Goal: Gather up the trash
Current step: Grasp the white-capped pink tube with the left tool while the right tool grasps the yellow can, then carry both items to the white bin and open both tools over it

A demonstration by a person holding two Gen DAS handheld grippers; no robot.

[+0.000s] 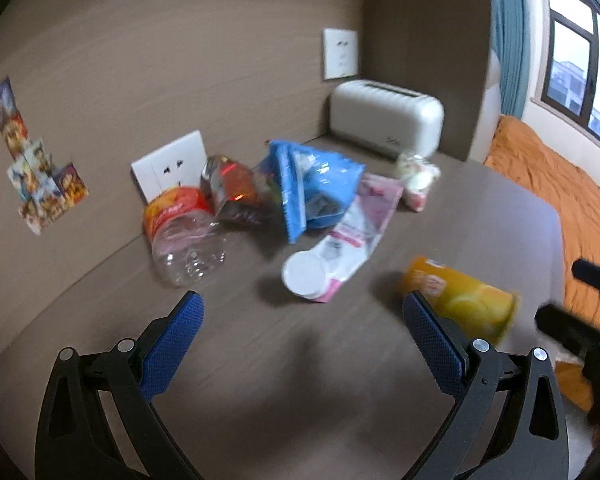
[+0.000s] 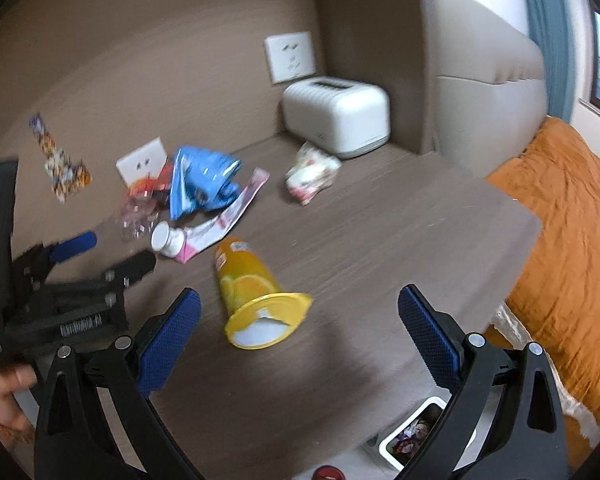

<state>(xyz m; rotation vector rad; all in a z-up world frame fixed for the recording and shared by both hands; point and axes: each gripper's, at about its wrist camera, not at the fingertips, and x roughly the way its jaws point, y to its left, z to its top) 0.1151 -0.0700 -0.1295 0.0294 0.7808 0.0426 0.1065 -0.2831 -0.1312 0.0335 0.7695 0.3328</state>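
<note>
on the brown wood-grain table (image 2: 380, 216), trash lies scattered. left gripper (image 1: 302, 320) jaws wide, empty, above the table. right gripper (image 2: 300, 312) jaws wide, empty too. yellow chip can (image 2: 252, 288) lies on its side between the right gripper's fingers, open mouth toward 6 o'clock; in the left view it sits at 3 o'clock just behind the right finger. white lid (image 1: 304, 274) touches the pink-white wrapper (image 1: 360, 224). blue snack bag (image 1: 312, 188) at 12 o'clock, red-brown wrapper (image 1: 232, 192) beside it, clear plastic bottle (image 1: 184, 240) at 11 o'clock. crumpled white wrapper (image 2: 310, 172) near the white toaster (image 2: 338, 114). white bin (image 2: 416, 432) below the table edge at 5 o'clock.
</note>
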